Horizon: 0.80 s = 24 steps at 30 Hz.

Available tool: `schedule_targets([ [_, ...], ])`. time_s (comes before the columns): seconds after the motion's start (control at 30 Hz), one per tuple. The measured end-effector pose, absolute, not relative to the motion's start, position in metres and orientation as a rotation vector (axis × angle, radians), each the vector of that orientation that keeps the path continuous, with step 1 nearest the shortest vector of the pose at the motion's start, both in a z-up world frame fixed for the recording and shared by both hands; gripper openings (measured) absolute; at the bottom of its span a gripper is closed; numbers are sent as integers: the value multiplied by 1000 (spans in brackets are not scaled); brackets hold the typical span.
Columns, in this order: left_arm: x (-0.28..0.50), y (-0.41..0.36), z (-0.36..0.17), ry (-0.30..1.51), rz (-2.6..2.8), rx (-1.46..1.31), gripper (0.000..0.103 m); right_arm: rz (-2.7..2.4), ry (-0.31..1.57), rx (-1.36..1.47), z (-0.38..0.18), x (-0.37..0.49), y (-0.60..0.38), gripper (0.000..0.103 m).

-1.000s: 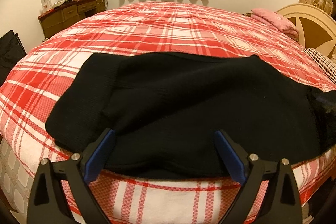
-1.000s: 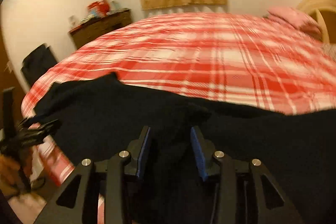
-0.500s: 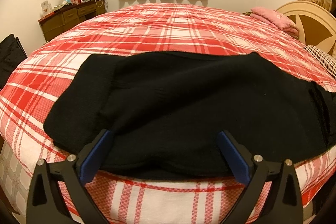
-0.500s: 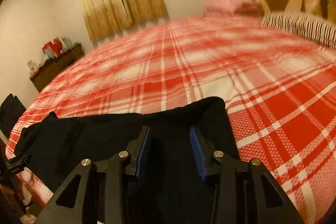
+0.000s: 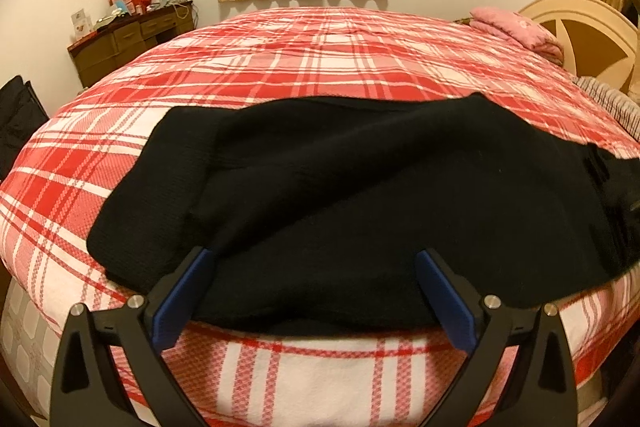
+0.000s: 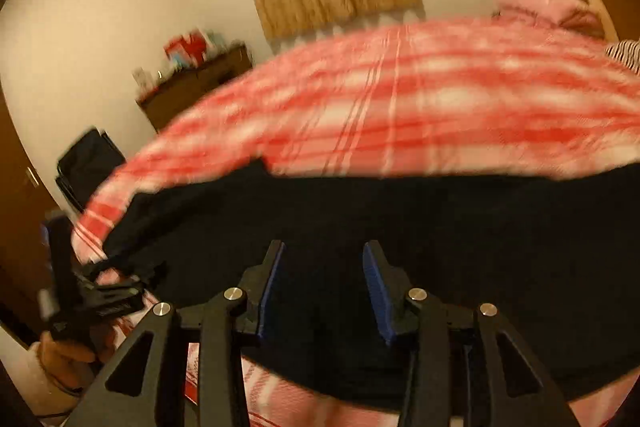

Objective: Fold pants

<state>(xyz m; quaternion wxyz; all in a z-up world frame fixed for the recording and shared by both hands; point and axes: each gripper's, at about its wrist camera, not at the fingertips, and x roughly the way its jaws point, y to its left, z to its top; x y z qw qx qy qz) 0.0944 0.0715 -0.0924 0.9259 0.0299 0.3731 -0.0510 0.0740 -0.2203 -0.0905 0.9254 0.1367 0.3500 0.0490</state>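
the left gripper (image 5: 312, 291) has its jaws spread wide at the near edge of the black pants (image 5: 360, 195). the right gripper (image 6: 323, 283), blurred, is half open over the pants, which lie across the near side of the red plaid bed (image 5: 320, 67).

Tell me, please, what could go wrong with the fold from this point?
The black pants lie close to the near edge of the plaid bed, so a pull toward the person could drag them off. The left gripper is wide open over the near hem, so that side is loose and may shift if the right gripper tugs. The right wrist view is motion-blurred; a quick move could bunch the cloth.
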Motion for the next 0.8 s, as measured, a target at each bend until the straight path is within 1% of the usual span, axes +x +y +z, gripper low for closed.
schedule_targets([
  [0.03,94,72,-92,768,-108,69,103,62,698,274,-98,73,-216,44],
  [0.07,93,72,-92,775,-109,80,103,50,667,260,-97,69,-211,46],
  [0.1,92,72,-92,774,-110,85,103,54,653,230,-97,68,-204,57],
  [0.17,91,72,-91,776,-108,98,103,53,659,162,-97,73,-192,70],
  [0.2,91,71,-91,778,-107,104,103,33,659,132,-99,74,-186,71],
  [0.33,91,72,-91,784,-102,103,103,-37,649,40,-105,77,-171,74],
  [0.4,90,72,-90,791,-96,103,103,-42,651,20,-105,77,-168,78],
  [0.57,87,73,-85,808,-70,103,103,-34,642,37,-102,67,-168,78],
  [0.7,78,98,-58,691,-5,35,103,-30,637,48,-102,66,-169,78],
  [0.8,83,133,-49,675,82,-66,103,-33,635,45,-102,66,-166,78],
])
